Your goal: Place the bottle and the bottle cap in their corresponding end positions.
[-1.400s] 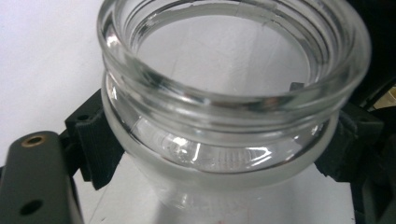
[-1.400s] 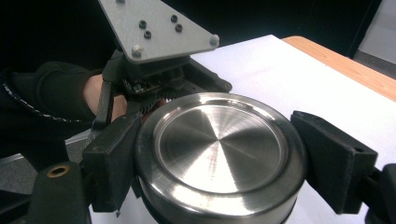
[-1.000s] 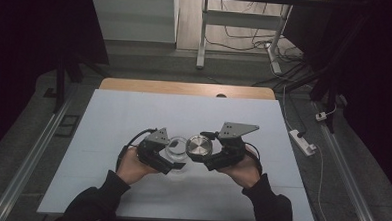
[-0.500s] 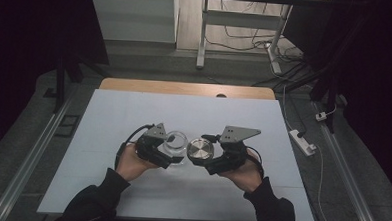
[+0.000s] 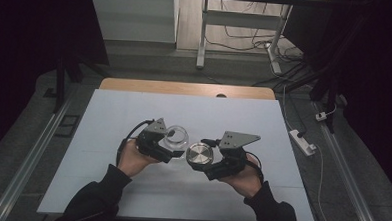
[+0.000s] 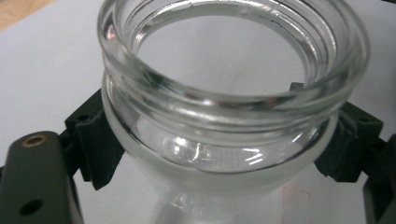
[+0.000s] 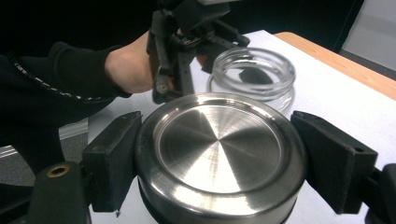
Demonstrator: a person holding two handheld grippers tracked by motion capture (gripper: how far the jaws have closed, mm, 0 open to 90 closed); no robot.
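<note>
My left gripper (image 5: 169, 144) is shut on a clear glass jar (image 5: 177, 135) with an open threaded mouth, just left of the table's middle. In the left gripper view the black pads (image 6: 95, 149) press on the jar (image 6: 219, 116) below its neck from both sides. My right gripper (image 5: 205, 159) is shut on a round brushed-metal lid (image 5: 200, 154), held flat side up beside the jar. In the right gripper view the pads (image 7: 114, 158) clamp the lid's (image 7: 219, 149) rim. Beyond it are the jar (image 7: 254, 70) and the other hand's gripper (image 7: 180, 51).
The white table sheet (image 5: 106, 181) ends at a wooden strip (image 5: 185, 88) along the far edge. A white power strip (image 5: 303, 141) and cables lie on the floor to the right. A metal rail (image 5: 26, 168) runs along the left side.
The lid has slid a little toward the near edge and away from the jar, so a small gap now shows between them. Both hands have barely shifted.
</note>
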